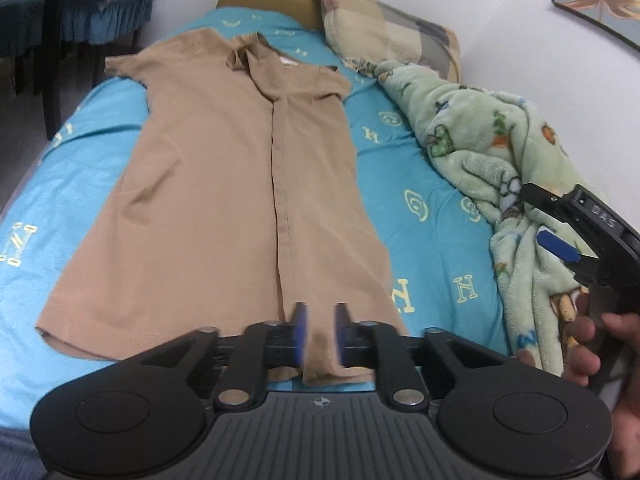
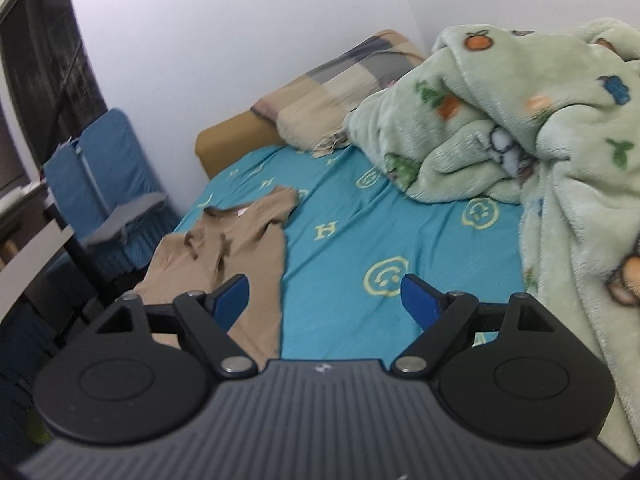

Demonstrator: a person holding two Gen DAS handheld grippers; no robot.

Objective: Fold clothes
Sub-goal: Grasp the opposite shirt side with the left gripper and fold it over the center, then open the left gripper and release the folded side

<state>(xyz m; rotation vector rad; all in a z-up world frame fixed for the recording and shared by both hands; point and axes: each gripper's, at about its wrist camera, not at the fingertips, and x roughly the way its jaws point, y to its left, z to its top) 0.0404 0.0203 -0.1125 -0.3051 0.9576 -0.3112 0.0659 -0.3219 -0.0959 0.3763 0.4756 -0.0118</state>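
A tan short-sleeved cotton shirt (image 1: 224, 184) lies flat along the turquoise patterned bedsheet (image 1: 424, 168), collar toward 12 o'clock. The left gripper (image 1: 321, 332) pinches its hem at 6 o'clock. At 3 o'clock, over the pale green fleece blanket (image 1: 500, 152), the right gripper (image 2: 325, 300) hovers with jaws spread, gripping nothing.

Shirt (image 1: 224, 184) on bed (image 1: 424, 184) — blanket (image 1: 500, 152) right.

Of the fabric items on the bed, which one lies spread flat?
The tan shirt, laid out flat on the turquoise sheet. The green fleece blanket is bunched in a heap, and the patchwork pillow is plump at the bed's head.
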